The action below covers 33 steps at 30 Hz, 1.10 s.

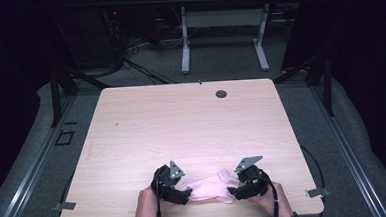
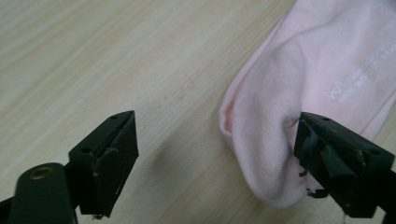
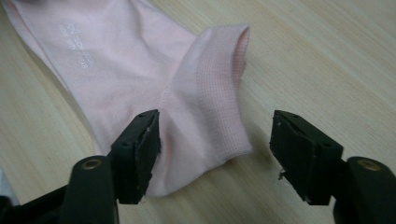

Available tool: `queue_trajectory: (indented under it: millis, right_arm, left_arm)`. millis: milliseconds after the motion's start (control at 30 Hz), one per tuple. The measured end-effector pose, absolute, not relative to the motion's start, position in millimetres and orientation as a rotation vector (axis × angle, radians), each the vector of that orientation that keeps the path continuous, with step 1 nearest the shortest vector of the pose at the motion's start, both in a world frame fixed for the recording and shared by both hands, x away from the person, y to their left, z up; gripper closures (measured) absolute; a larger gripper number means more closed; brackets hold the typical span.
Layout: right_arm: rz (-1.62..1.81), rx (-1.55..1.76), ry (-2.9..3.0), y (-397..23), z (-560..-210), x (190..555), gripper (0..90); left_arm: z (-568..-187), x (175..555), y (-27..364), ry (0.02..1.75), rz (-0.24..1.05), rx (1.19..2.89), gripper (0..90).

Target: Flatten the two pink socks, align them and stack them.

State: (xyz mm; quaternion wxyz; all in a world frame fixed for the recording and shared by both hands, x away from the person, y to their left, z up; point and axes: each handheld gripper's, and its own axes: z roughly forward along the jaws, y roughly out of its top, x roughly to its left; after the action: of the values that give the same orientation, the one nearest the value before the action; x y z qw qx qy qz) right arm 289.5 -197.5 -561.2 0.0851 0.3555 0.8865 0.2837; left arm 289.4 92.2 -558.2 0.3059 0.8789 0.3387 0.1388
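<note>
A pale pink sock [image 1: 209, 187] lies flat near the front edge of the wooden table [image 1: 182, 124], between the two grippers. My left gripper [image 1: 184, 195] is at the sock's toe end, open. In the left gripper view the toe end [image 2: 280, 135] lies between the wide-apart jaws, close against the right jaw. My right gripper [image 1: 231, 190] is at the cuff end, open. In the right gripper view the ribbed cuff [image 3: 212, 107] lies between the jaws, next to the left jaw. Small white lettering [image 3: 77, 39] shows on the sock.
A round cable hole [image 1: 221, 94] sits near the table's far edge. Beyond the table stands another desk with white legs [image 1: 222, 37] on grey carpet. Dark curtains and black stands flank both sides.
</note>
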Motion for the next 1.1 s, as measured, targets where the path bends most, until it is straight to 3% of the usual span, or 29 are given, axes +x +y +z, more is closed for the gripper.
queue_trajectory:
  millis: [267,467,1100]
  right_arm:
    - [0.983,1.092,2.56,-216.5,-546.3,287.7,15.1]
    - [1.034,1.092,2.481,-232.3,-537.6,287.0,7.9]
    - [0.982,1.228,2.311,-278.1,-543.4,291.5,1.7]
  left_arm:
    - [-538.7,289.8,113.3,0.934,0.416,2.244,0.3]
    - [-533.0,292.7,132.6,0.978,0.451,2.189,0.1]
    - [-549.7,299.4,196.9,1.189,0.541,2.084,0.1]
